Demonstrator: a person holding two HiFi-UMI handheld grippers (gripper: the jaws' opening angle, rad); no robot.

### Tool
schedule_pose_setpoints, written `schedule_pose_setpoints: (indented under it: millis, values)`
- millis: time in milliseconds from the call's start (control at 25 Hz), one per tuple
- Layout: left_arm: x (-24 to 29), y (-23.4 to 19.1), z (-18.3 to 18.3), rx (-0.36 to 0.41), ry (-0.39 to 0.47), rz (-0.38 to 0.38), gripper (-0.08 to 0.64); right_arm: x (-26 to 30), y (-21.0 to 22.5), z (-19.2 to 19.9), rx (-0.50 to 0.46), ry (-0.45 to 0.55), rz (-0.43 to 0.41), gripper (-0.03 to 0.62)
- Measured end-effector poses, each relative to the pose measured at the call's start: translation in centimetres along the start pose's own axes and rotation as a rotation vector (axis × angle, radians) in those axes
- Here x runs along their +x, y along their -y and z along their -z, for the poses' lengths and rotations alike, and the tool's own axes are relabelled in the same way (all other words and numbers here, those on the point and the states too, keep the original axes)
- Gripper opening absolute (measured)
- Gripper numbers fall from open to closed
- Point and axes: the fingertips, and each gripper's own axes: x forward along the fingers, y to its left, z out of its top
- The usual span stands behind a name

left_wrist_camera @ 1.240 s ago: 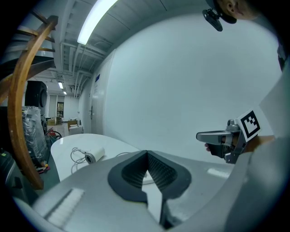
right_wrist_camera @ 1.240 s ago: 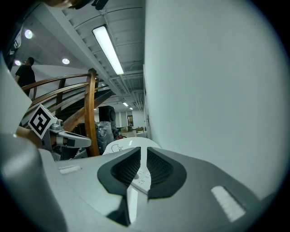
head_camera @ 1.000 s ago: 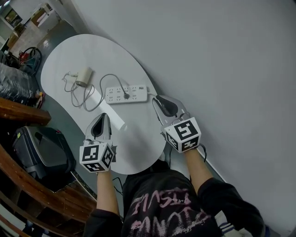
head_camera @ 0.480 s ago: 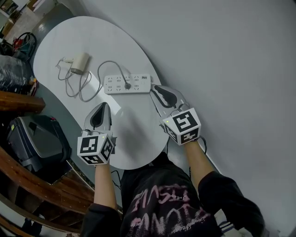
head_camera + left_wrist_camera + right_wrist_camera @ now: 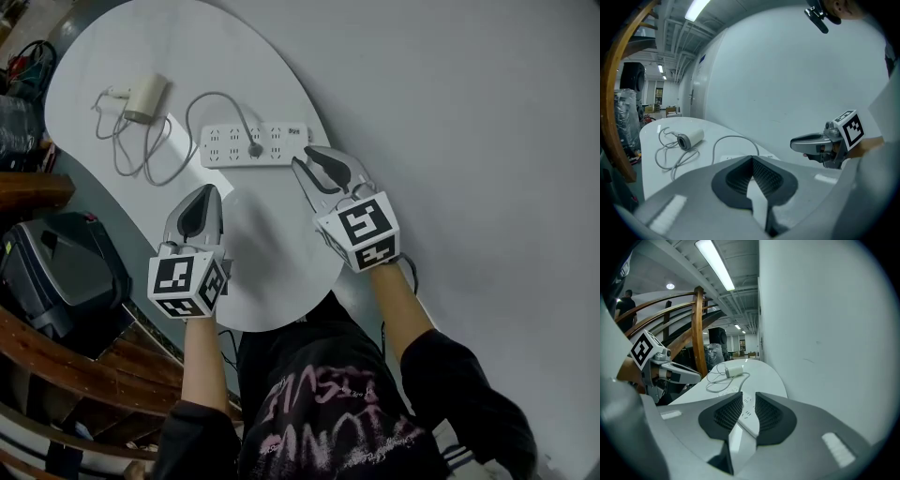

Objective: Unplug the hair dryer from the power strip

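A white hair dryer [image 5: 143, 97] lies at the far end of the white oval table [image 5: 272, 258]. Its grey cord [image 5: 217, 101] loops to a plug [image 5: 255, 148] seated in the white power strip [image 5: 253, 145]. My right gripper [image 5: 314, 159] hovers just short of the strip's right end. Its jaws have just been opening and stand open with nothing between them; in the right gripper view [image 5: 749, 397] the strip [image 5: 747, 414] shows through the gap. My left gripper [image 5: 201, 194] is shut and empty, nearer than the strip and to its left. In the left gripper view [image 5: 752, 158] the dryer [image 5: 690, 138] lies ahead.
A grey wall [image 5: 469, 141] runs close along the table's right side. A dark case [image 5: 56, 272] and a curved wooden rail [image 5: 56, 361] sit to the left, below the table edge. Loose cord [image 5: 122, 150] is coiled beside the dryer.
Both grippers have moved forward toward the power strip. The right gripper's jaws have spread apart. The left gripper stays shut.
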Motion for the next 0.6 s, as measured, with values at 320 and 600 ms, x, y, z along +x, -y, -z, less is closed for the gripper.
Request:
schedule_pose_setpoints:
  millis: [320,600]
  values:
    - [1.7,-0.8,0.9,-0.021,-0.021,0.024,0.001,3.2,0.2,1.3,-0.052,-0.089,-0.053,0.11]
    - [2.7,-0.9,1.7,-0.041,-0.039,0.041,0.002,5.4,0.1,2.1,-0.071,-0.146,-0.094,0.129]
